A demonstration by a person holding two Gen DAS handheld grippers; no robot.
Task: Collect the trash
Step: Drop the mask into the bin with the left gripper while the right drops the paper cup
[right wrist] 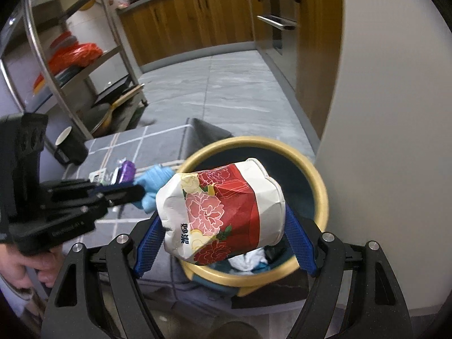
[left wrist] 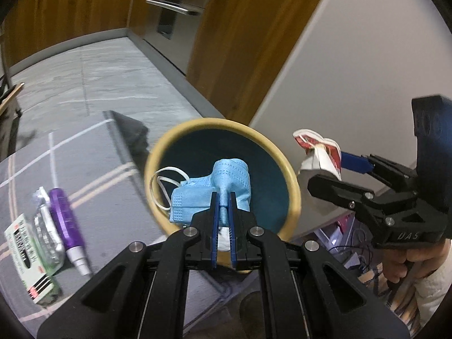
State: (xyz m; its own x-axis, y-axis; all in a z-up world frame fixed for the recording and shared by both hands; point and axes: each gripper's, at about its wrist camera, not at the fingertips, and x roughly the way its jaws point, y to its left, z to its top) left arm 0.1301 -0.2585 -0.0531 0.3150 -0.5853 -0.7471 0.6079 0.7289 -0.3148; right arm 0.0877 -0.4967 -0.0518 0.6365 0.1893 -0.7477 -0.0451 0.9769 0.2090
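My left gripper [left wrist: 223, 197] is shut on a blue face mask [left wrist: 214, 189] and holds it over the mouth of a round bin with a yellow rim [left wrist: 293, 186] and dark teal inside. My right gripper [right wrist: 223, 226] is shut on a crumpled paper cup [right wrist: 223, 212] with red and white flower print, held over the same bin's rim [right wrist: 322, 195]. The cup also shows in the left wrist view [left wrist: 319, 152], right of the bin. The mask [right wrist: 154, 183] and left gripper [right wrist: 141, 190] show at left in the right wrist view. White and dark trash lies inside the bin [right wrist: 248, 260].
On the grey checked cloth [left wrist: 93, 158] lie a purple spray bottle [left wrist: 66, 220], a foil blister pack [left wrist: 46, 234] and a green-white box [left wrist: 28, 257]. A black paper cup [right wrist: 70, 147] stands at the cloth's far corner. A white wall panel [right wrist: 389, 141] is right of the bin. A metal rack [right wrist: 84, 65] stands behind.
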